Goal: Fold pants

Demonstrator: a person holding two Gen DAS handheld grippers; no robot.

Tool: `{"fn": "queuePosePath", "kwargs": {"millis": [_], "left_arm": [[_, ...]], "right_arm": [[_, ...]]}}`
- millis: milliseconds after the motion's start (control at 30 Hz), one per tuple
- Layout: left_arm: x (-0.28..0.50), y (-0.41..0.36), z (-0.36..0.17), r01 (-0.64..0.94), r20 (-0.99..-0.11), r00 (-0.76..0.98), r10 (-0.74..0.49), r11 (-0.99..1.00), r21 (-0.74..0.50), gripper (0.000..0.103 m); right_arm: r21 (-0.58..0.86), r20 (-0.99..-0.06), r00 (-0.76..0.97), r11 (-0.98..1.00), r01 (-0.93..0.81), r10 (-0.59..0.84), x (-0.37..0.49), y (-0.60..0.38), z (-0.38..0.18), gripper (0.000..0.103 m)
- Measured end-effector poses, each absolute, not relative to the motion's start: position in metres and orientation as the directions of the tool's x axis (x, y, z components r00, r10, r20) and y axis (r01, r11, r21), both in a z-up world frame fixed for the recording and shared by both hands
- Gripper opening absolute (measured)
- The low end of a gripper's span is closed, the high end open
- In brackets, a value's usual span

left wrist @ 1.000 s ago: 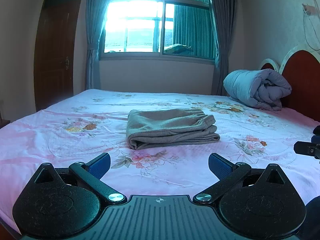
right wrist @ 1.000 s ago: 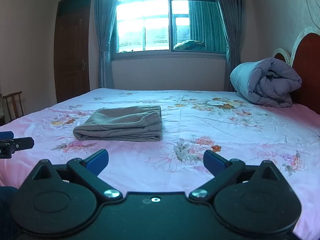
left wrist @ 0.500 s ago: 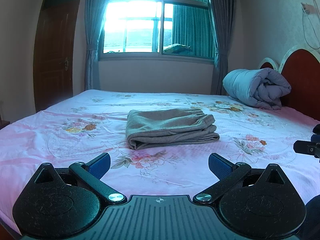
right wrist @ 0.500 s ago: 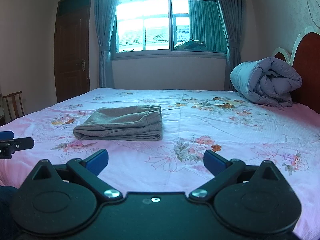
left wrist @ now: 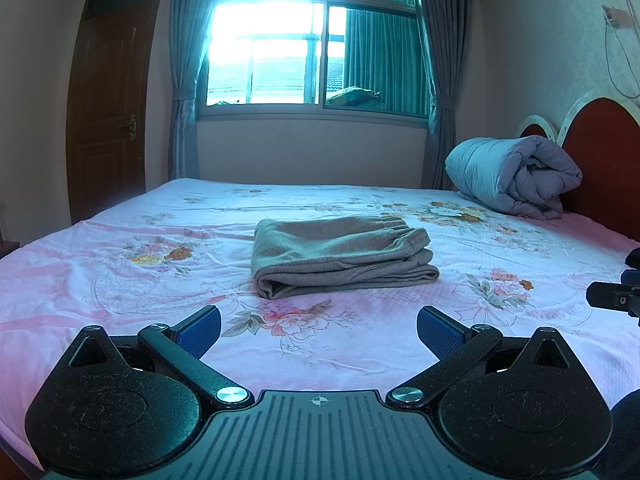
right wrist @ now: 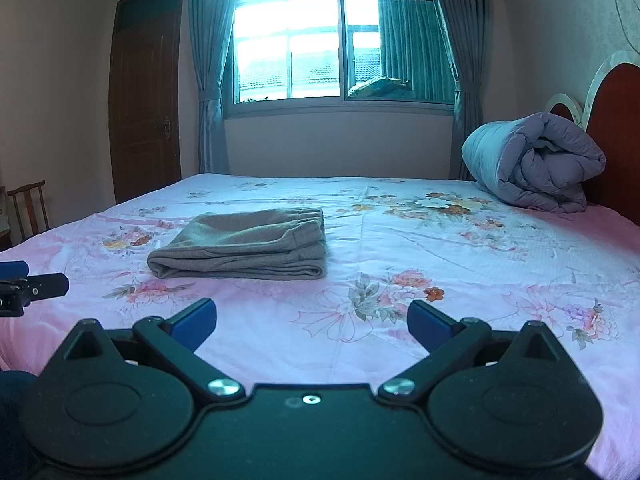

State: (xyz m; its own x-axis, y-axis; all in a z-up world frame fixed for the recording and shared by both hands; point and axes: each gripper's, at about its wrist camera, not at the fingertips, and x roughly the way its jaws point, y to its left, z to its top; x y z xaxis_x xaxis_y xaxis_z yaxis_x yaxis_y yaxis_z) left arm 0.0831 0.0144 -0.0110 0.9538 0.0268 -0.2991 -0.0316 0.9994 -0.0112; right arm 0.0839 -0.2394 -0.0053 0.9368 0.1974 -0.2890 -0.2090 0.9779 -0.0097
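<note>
Grey-brown pants [left wrist: 340, 254] lie folded into a compact stack on the pink floral bed sheet [left wrist: 120, 280], its rounded fold facing me. The left gripper [left wrist: 319, 330] hovers open over the near part of the bed, well short of the pants, with nothing between its blue pads. In the right wrist view the same pants [right wrist: 244, 246] sit ahead and to the left. My right gripper [right wrist: 312, 322] is open and empty too, held back from the stack. Each view catches the tip of the other gripper at its edge.
A rolled grey-blue duvet [left wrist: 516, 176] rests at the far right against the red headboard [left wrist: 604, 160]. A window with curtains [left wrist: 316, 40] fills the far wall, a dark wooden door [left wrist: 108, 108] stands at left, and a wooden chair [right wrist: 28, 208] sits beside the bed.
</note>
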Motion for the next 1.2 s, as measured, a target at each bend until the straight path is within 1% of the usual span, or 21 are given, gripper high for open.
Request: {"fn": "queuePosePath", "kwargs": {"millis": [1067, 1200], "left_arm": [[0.0825, 0.0140, -0.0125, -0.027, -0.292, 0.956, 0.024, 1.000, -0.007, 0.103], [0.0778, 0.0102, -0.0117, -0.041, -0.261, 0.964, 0.046, 0.999, 0.026, 0.103]], "right_arm": [[-0.009, -0.292, 0.935, 0.977, -0.212, 0.201, 0.0845, -0.2411, -0.0048, 0.097], [-0.009, -0.292, 0.935, 0.977, -0.212, 0.201, 0.0844, -0.2411, -0.0045, 0.097]]}}
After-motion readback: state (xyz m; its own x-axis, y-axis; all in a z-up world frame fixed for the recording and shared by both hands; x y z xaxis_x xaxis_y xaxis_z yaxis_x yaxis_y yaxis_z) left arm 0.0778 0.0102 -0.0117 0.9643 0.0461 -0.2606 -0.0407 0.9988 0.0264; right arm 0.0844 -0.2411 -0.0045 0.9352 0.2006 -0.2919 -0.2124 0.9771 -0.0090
